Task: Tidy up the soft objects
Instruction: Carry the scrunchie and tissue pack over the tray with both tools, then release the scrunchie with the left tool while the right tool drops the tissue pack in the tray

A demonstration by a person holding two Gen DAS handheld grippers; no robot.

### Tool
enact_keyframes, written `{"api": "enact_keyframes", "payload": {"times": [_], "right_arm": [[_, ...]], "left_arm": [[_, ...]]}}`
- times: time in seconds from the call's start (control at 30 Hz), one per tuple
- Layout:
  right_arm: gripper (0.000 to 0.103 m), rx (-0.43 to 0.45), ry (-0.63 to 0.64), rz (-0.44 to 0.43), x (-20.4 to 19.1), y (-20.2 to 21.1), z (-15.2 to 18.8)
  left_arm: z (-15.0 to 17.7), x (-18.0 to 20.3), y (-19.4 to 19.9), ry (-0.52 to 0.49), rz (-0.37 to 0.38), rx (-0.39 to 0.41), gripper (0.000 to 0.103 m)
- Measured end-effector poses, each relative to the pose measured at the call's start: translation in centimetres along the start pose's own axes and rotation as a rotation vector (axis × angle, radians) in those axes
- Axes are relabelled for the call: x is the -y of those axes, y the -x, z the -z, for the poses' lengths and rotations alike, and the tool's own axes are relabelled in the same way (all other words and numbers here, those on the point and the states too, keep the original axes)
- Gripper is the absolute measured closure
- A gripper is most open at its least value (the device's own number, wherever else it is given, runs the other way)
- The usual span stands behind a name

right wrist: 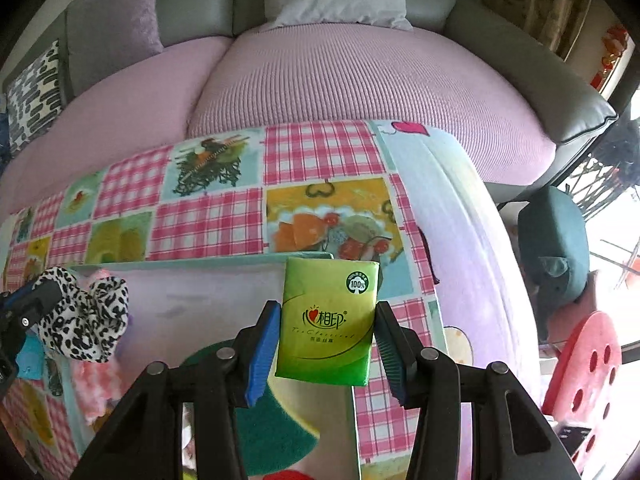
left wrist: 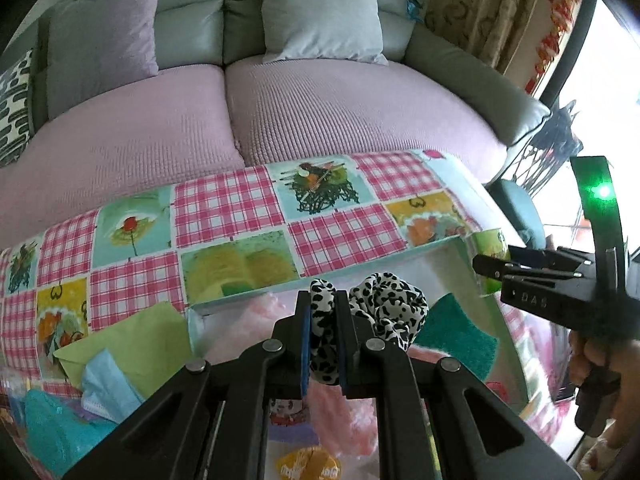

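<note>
My left gripper (left wrist: pixel 323 304) is shut on a black-and-white leopard-print scrunchie (left wrist: pixel 384 312) and holds it over a pale open box (left wrist: pixel 240 294). The scrunchie also shows at the left of the right wrist view (right wrist: pixel 86 316), where the left gripper (right wrist: pixel 24 312) pinches it. My right gripper (right wrist: pixel 326 336) is shut on a green pocket tissue pack (right wrist: pixel 328 320), held upright above the box's right corner (right wrist: pixel 308 257). In the left wrist view the right gripper (left wrist: pixel 490 268) holds the pack (left wrist: pixel 490 246) at the right.
In the box lie a green sponge (left wrist: pixel 456 336), pink fluffy cloth (left wrist: pixel 340 412) and a yellow item (left wrist: pixel 308 466). Green and blue cloths (left wrist: pixel 120 344) lie left of the box on the checked tablecloth (left wrist: pixel 228 204). A pink sofa (left wrist: pixel 320 96) lies behind; a red stool (right wrist: pixel 584 376) stands right.
</note>
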State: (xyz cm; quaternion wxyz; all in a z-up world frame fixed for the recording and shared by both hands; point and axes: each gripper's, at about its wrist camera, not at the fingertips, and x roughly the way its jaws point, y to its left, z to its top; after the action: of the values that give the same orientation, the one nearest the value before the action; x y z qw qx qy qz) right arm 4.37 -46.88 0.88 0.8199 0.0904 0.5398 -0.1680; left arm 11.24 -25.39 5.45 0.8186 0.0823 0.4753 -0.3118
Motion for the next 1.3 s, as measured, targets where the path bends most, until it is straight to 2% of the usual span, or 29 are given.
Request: {"api": "enact_keyframes", "payload": {"times": [0.2,0.6,0.7,0.77,0.87,0.93,1.07,1.17,1.3], "right_arm": [[0.053,0.001,0.036,-0.014,-1.2,-1.2,0.6],[0.053,-0.034,0.065,-0.022,-2.0,-1.4,1.0],[0.051,-0.041,0.058,-0.024,-1.9,-1.2,1.0],[0.051,-0.049,0.052,-0.026,-1.8,-1.1,1.0],[0.041,-0.049,0.048,-0.024,-1.9,-0.4,1.1],[0.040,-0.049,0.048,-0.025,-2.0,0.2,1.2],[0.031,-0.051,0.057,-0.024,-2.7,1.5,1.3],[0.025,-0.056,0.072,-0.020,-3.4,2.4,1.6],[0.023,-0.059,0.081,-0.031,-4.3,3.3,2.1]], "left_arm": [[0.8,0.8,-1.8,-0.032,-0.032,-0.026,0.092],[1.0,1.1,-2.0,-0.038,-0.025,-0.063,0.089],[0.8,0.8,-1.3,-0.026,-0.021,-0.063,0.080],[0.7,0.5,-0.7,-0.015,-0.021,-0.059,0.071],[0.6,-0.1,0.4,0.000,-0.024,-0.048,0.059],[0.6,-0.6,1.1,0.011,-0.032,-0.045,0.055],[0.8,-1.9,2.1,0.044,-0.082,-0.050,0.042],[0.9,-2.9,2.9,0.067,-0.109,-0.054,0.040],[1.5,-3.9,3.6,0.091,-0.144,-0.070,0.035]]}}
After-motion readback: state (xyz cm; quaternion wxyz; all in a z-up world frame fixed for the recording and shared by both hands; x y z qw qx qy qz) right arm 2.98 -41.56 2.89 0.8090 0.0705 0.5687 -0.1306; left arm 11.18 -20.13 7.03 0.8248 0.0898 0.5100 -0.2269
